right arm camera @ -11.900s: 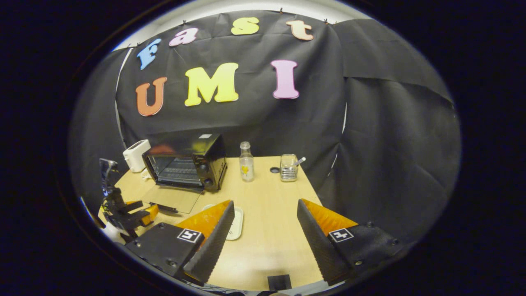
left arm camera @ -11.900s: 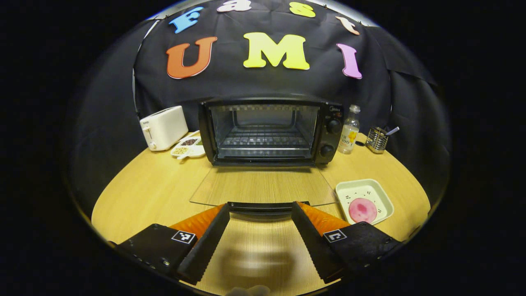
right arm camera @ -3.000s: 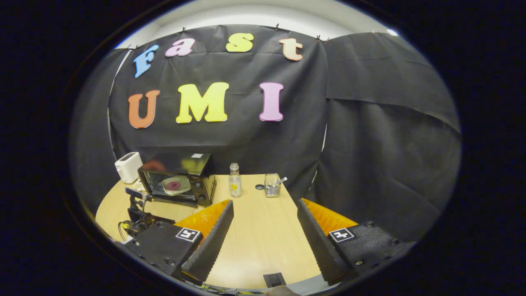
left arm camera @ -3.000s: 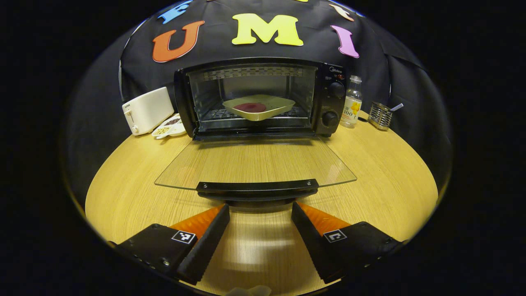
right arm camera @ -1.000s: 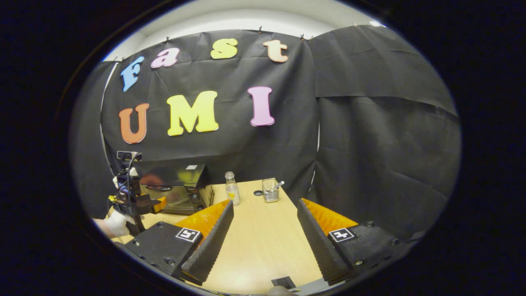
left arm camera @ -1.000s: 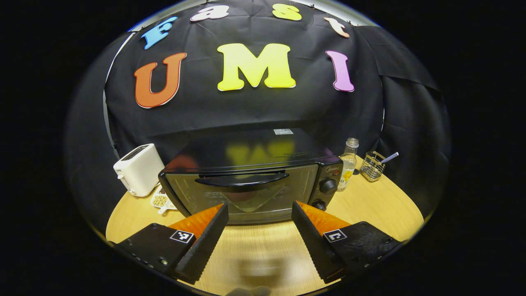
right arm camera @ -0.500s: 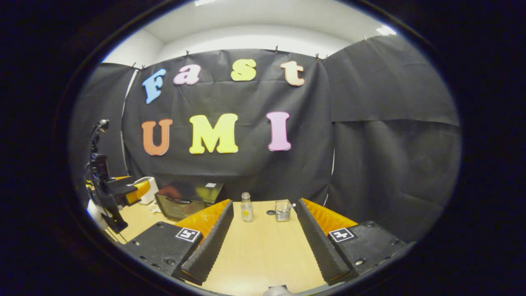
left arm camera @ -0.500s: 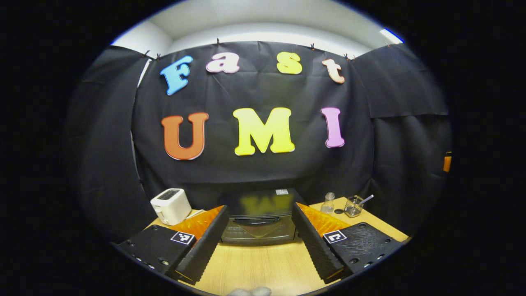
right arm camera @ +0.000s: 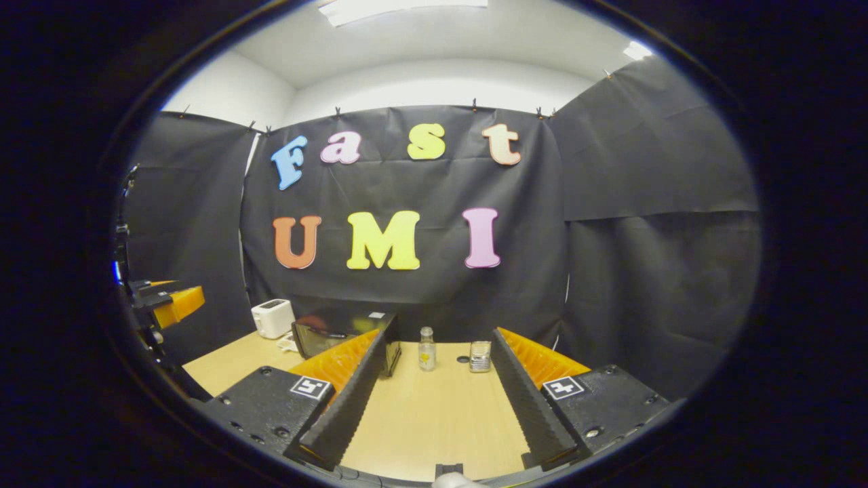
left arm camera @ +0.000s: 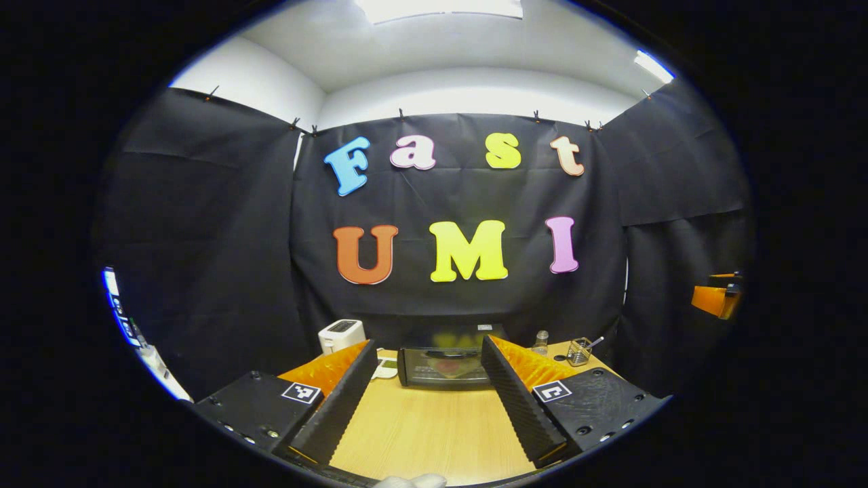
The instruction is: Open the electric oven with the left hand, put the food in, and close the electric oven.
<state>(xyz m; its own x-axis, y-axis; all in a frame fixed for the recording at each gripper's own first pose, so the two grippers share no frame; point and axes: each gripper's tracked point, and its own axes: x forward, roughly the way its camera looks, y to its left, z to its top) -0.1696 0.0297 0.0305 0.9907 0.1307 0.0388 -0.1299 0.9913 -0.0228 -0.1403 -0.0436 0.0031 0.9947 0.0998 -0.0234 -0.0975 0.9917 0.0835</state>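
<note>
Oven [left arm camera: 444, 367] door shut, food a dim blur behind glass, both grippers [left arm camera: 427, 396] [right arm camera: 434, 400] spread, empty.

On the table [left arm camera: 420, 434], toaster [left arm camera: 342, 335] left of oven [left arm camera: 444, 366], bottle [left arm camera: 540, 342] right.

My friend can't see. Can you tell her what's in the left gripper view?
A black oven with its door shut sits on a wooden table, seen between the open fingers of the left tool. A white toaster stands left of it, a small bottle and wire basket right.
</note>
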